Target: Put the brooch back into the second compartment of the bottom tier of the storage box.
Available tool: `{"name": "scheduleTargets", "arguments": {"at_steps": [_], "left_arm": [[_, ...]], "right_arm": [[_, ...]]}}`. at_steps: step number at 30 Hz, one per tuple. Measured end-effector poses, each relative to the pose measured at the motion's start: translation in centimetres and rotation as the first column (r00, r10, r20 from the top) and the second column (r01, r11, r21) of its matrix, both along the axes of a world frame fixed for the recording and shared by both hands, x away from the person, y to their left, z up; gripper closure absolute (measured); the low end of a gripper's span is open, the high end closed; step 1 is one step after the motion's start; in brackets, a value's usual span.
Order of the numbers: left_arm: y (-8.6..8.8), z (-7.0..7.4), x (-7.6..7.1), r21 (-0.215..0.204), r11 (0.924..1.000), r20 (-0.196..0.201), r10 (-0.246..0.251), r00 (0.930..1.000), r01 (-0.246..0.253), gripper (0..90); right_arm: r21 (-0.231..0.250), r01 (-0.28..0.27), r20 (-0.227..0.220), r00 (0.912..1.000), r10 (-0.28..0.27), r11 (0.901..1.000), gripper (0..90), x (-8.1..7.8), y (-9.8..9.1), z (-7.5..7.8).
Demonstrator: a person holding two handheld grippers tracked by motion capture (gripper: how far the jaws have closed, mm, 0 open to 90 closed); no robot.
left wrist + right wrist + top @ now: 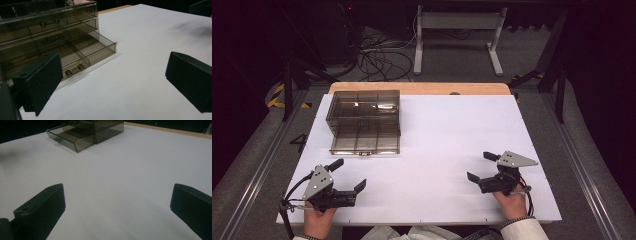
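Well apart: drawer box [364, 121] far-left, both grippers' jaws spread, empty.

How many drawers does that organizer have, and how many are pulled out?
3 drawers, stacked in the organizer: top drawer shut, middle drawer shut, bottom drawer pulled out toward the person. The left gripper view cuts off the organizer's far side, so more may be hidden.
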State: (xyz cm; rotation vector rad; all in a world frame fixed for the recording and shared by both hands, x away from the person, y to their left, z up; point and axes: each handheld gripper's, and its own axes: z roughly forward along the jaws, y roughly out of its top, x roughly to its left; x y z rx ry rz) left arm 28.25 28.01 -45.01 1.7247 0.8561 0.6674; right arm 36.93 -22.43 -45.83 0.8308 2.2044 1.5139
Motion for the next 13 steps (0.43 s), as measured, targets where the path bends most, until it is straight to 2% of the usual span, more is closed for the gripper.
{"name": "scheduleTargets", "arguments": {"at_steps": [4,8,13], "left_arm": [[0.04,-0.06,0.09,-0.006,1.0000,-0.008,0.002,1.0000,-0.003,2.1],[-0.03,-0.04,0.04,0.007,1.0000,-0.005,0.006,1.0000,-0.006,2.0],[-0.01,-0.12,0.07,0.002,1.0000,0.004,0.004,1.0000,-0.004,2.2]], "right_arm": [[0.031,0.008,-0.005,1.0000,-0.007,0.9995,1.2,0.30,-0.36,-0.23],[0.016,0.010,0.012,0.9999,-0.010,0.9998,1.8,0.25,-0.24,-0.14],[-0.003,0.021,0.024,0.9995,-0.021,0.9998,2.2,0.15,-0.19,-0.04]]}}
